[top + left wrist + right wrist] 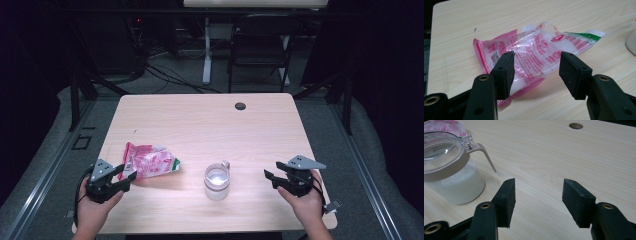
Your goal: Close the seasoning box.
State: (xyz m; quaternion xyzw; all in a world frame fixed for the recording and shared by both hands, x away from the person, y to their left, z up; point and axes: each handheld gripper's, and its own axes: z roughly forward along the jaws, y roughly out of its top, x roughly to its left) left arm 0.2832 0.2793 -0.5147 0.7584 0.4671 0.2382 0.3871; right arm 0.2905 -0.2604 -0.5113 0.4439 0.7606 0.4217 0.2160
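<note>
On the table [200, 120], toward the near edge, a crumpled pink bag [149, 161] lies flat at the left and a lidded jar [217, 181] of white stuff stands near the middle, well apart from it. Left gripper [127, 176] has its jaws spread with the bag's near end just in front of them, nothing pinched. Right gripper [270, 177] is also wide open over bare wood, pointing toward the jar [450, 170] but clear of it.
</note>
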